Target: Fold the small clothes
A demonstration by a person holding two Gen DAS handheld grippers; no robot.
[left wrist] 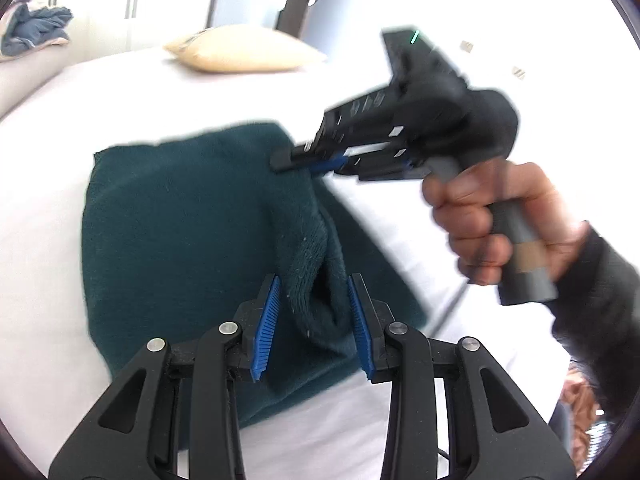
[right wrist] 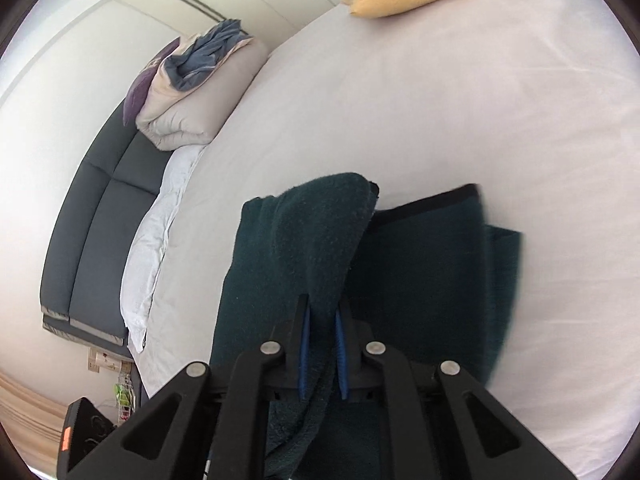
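Two grippers are at work on one dark green cloth [left wrist: 172, 224], which lies on a white bed [left wrist: 48, 184].

Left wrist view: the left gripper [left wrist: 316, 320] stands with its blue pads apart, and a raised ridge of the cloth runs between them. Whether the pads press the pile cannot be told; a gap shows on each side. The ridge runs away from this tool, up toward the right gripper [left wrist: 296, 162], which is held in the person's right hand [left wrist: 480, 224] and meets the cloth at its far right corner. Its jaws look nearly closed there, though blur hides the contact. The flat body of the cloth spreads to the left of the ridge. White sheet lies open on the left, far and right sides. A yellow pillow [left wrist: 240, 54] sits well beyond.

Right wrist view: the right gripper [right wrist: 322, 344] has its pads close together with a fold of cloth [right wrist: 312, 240] pinched between them. The lifted fold hangs over a flat layer to the right, which carries a dark hem. Bare sheet is ample ahead and to the right. In my judgement, the lifted edge needs carrying across the flat layer, and the right gripper holds the firmer purchase.
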